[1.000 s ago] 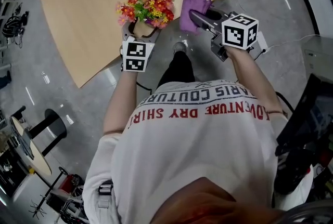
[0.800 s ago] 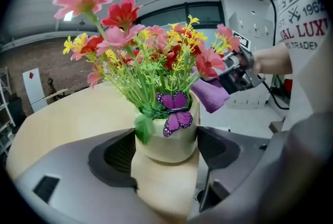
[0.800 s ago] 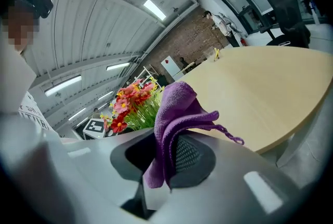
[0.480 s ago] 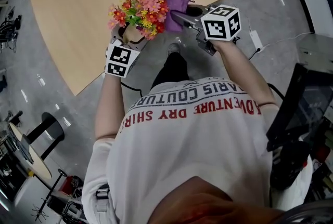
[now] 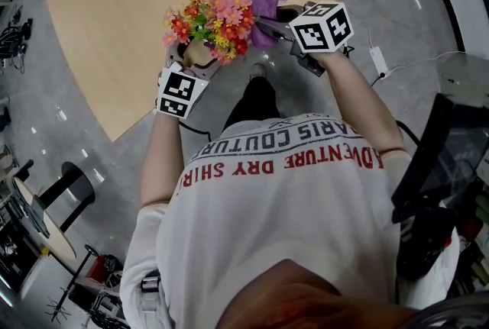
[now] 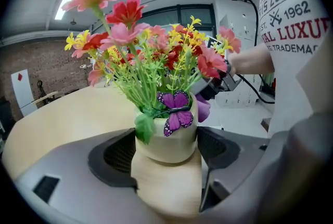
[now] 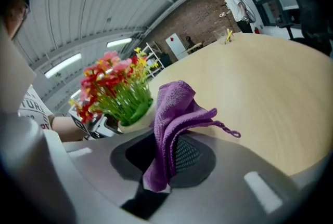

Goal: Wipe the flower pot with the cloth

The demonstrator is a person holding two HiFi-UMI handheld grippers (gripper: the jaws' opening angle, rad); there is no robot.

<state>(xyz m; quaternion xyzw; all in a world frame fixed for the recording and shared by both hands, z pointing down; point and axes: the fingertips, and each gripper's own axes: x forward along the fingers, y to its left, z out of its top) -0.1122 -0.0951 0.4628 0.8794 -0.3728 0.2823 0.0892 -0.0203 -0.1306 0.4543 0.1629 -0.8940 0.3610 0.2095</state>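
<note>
A cream flower pot (image 6: 167, 142) with a purple butterfly (image 6: 177, 112) and red, pink and yellow flowers (image 5: 208, 16) is held in the air over the table's near edge. My left gripper (image 6: 166, 155) is shut on the pot's sides. A purple cloth (image 7: 174, 119) is pinched in my right gripper (image 7: 165, 158), which is shut on it. In the head view the cloth (image 5: 262, 8) is just right of the flowers and close to the pot (image 5: 197, 53); whether it touches the pot is hidden by the flowers. The right gripper (image 5: 279, 28) sits just right of the pot.
A light wooden table (image 5: 130, 7) with a curved edge lies beyond the pot. Grey polished floor (image 5: 428, 22) is to the right. A person in a white printed T-shirt (image 5: 290, 205) fills the lower head view. A round stool (image 5: 72, 182) stands at the lower left.
The right gripper with the cloth has moved left and down towards the flowers. The pot in the left gripper has stayed in about the same place, tilting slightly.
</note>
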